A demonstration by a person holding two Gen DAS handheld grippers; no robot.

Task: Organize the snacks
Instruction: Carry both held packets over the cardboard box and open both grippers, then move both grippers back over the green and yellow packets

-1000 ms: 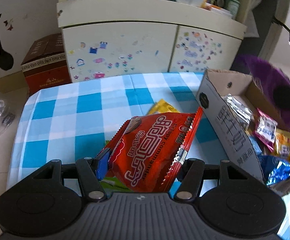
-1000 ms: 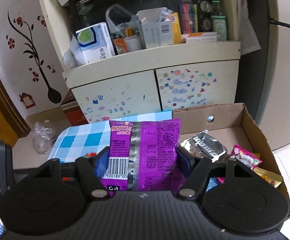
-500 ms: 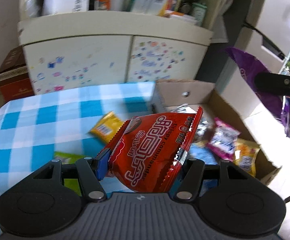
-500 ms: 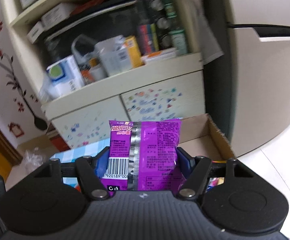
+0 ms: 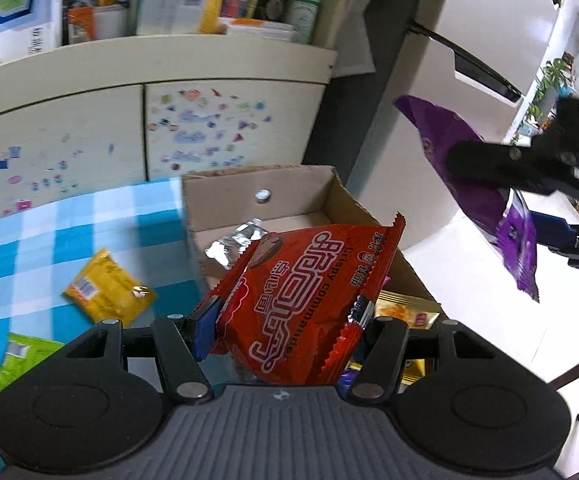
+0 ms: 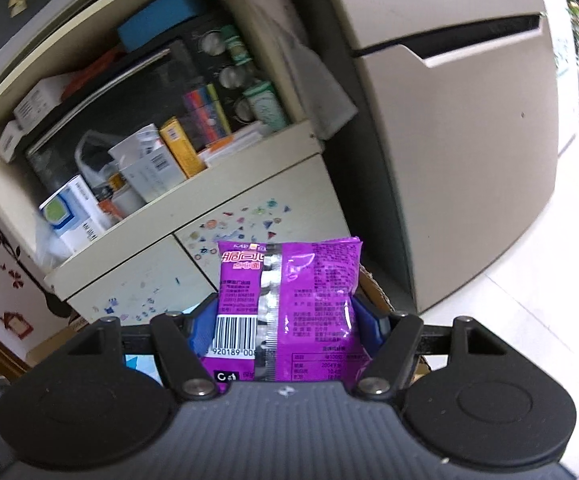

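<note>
- The left claw [image 5: 285,320] is clamped on a red snack packet [image 5: 305,304], blue pads pressing both its sides; the packet hangs tilted over the near end of the cardboard box [image 5: 225,188].
- Beyond the packet, a silver pouch [image 5: 235,242] lies inside the box; more wrappers show beneath the claw, though which snacks they are is hard to tell.
- To the claw's left, a yellow packet [image 5: 107,294] and a green packet [image 5: 21,358] lie on the blue-checked desk [image 5: 29,248].
- The right claw [image 6: 285,322] grips a purple snack packet [image 6: 293,304] upright, barcode facing the camera, in front of the sticker-covered cabinet [image 6: 249,216].
</note>
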